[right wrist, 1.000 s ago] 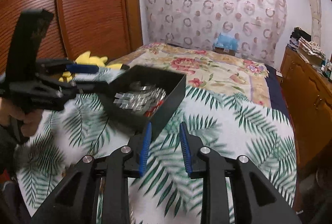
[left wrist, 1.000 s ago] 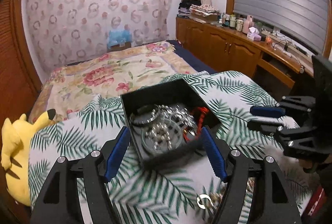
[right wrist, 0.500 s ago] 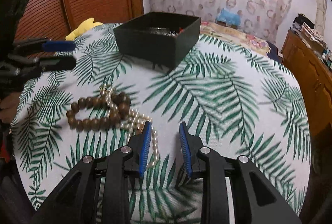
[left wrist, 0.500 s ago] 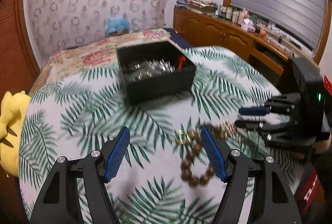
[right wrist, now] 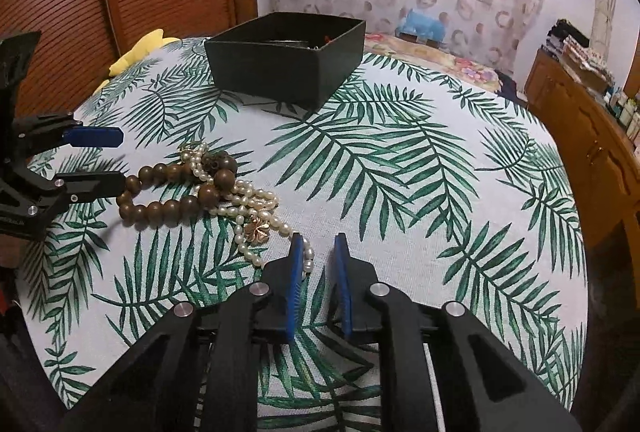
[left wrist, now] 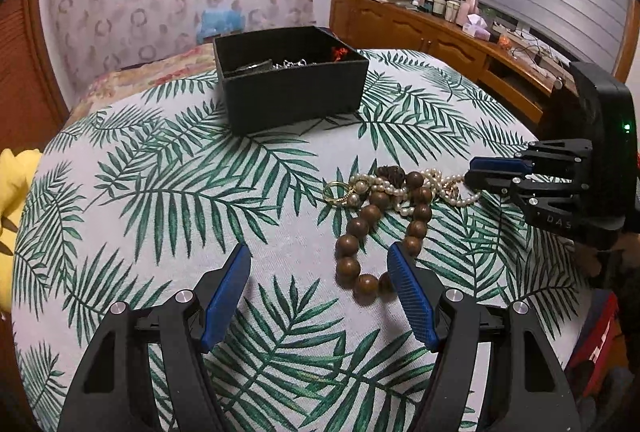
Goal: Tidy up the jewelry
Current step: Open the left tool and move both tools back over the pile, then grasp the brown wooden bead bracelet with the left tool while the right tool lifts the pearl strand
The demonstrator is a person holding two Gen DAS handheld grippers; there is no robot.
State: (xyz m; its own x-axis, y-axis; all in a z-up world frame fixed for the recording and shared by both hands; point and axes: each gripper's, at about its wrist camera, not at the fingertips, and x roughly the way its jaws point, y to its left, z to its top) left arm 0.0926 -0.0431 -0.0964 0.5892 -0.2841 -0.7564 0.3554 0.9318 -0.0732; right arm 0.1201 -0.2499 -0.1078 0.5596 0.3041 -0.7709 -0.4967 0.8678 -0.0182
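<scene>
— Sitting half-sorted, wouldn't you say? The black box [left wrist: 292, 83] at the far side of the palm-leaf tablecloth [left wrist: 168, 191] already has some chains and a bit of red in it.

— Agreed, but a tangle remains out on the cloth: the wooden bead bracelet [left wrist: 372, 232], the pearl necklace [right wrist: 256, 207] and a gold ring [left wrist: 336, 191], all knotted together, well apart from the box.

— How do the hands stand?

— Both tools tilt downward at the pile. The left gripper [left wrist: 320, 288] is spread wide with nothing gripped; its right finger sits just beside the bracelet's near loop.

— And the other one?

— The right gripper [right wrist: 318, 252] is closing, jaws nearly together. The pearl strand's end lies against the outside of its left finger [right wrist: 296, 268]; from the left view the tips look pressed at the pearls, but whether a bead is caught, nobody can tell.
</scene>
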